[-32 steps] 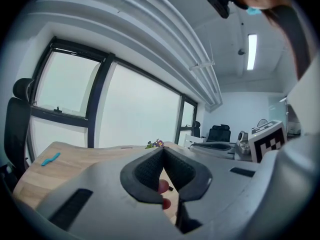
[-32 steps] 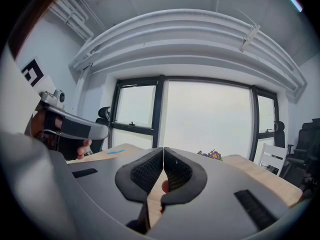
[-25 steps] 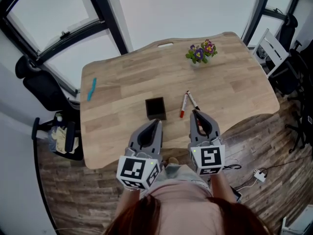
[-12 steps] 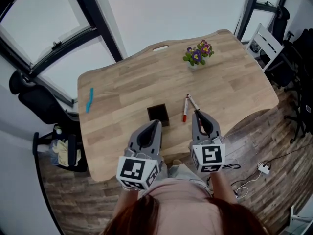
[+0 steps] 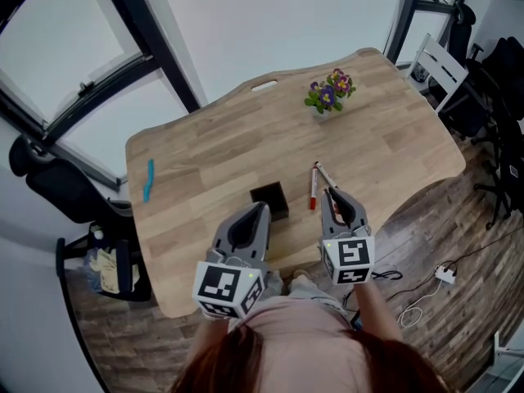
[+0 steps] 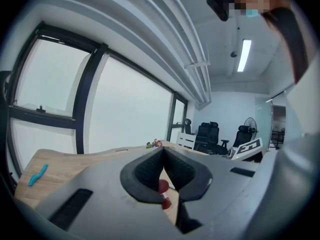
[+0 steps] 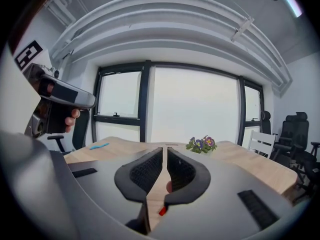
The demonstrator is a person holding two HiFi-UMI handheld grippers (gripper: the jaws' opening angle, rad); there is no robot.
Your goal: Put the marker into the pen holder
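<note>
moved: left gripper (image 5: pixel 263 207) nearer pen holder (image 5: pixel 271 197) | marker (image 5: pixel 312 188): white; red cap

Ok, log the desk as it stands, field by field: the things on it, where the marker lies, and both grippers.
table: wooden
pen holder: black, upright, near the front edge
marker: lying flat, right of the pen holder, not held
white pen: flat beside the marker
flowers: far side of the table
teal item: left end
left gripper: jaws together, empty
right gripper: jaws together, empty, by the marker
</note>
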